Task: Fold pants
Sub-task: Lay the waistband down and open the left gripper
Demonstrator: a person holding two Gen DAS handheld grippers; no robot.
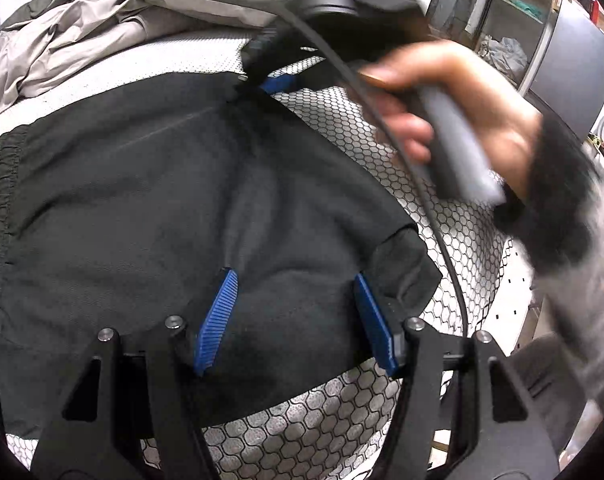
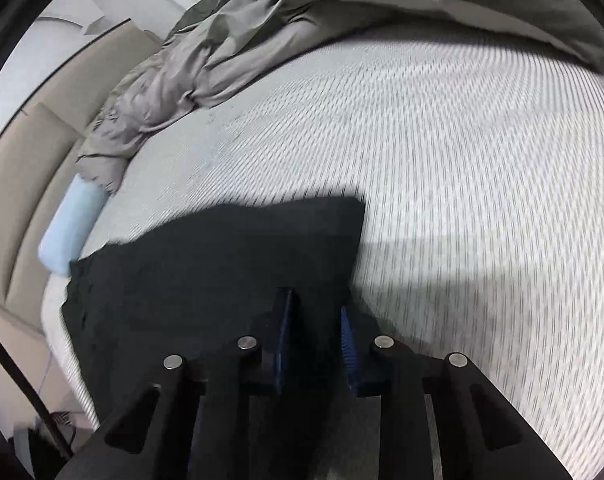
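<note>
Black pants [image 1: 142, 200] lie spread on a mattress [image 1: 322, 420] with a honeycomb pattern, the elastic waistband at the left. My left gripper [image 1: 294, 276] hovers open over the near right part of the pants, its blue pads [image 1: 218, 320] apart, with a turned-over corner of cloth beside the right pad. At the far edge of the pants, a person's hand [image 1: 462, 100] holds my right gripper [image 1: 262, 80], blurred, where creases run up to it. In the right wrist view my right gripper [image 2: 316, 304] stands nearly closed with the black pants [image 2: 222, 260] between its pads.
A crumpled grey duvet [image 1: 82, 40] [image 2: 222, 60] lies along the far side of the mattress [image 2: 462, 160]. A pale blue cushion [image 2: 72, 232] sits by the beige headboard [image 2: 14, 180]. Shelves [image 1: 522, 20] stand beyond the bed. A black cable [image 1: 422, 200] hangs across the left wrist view.
</note>
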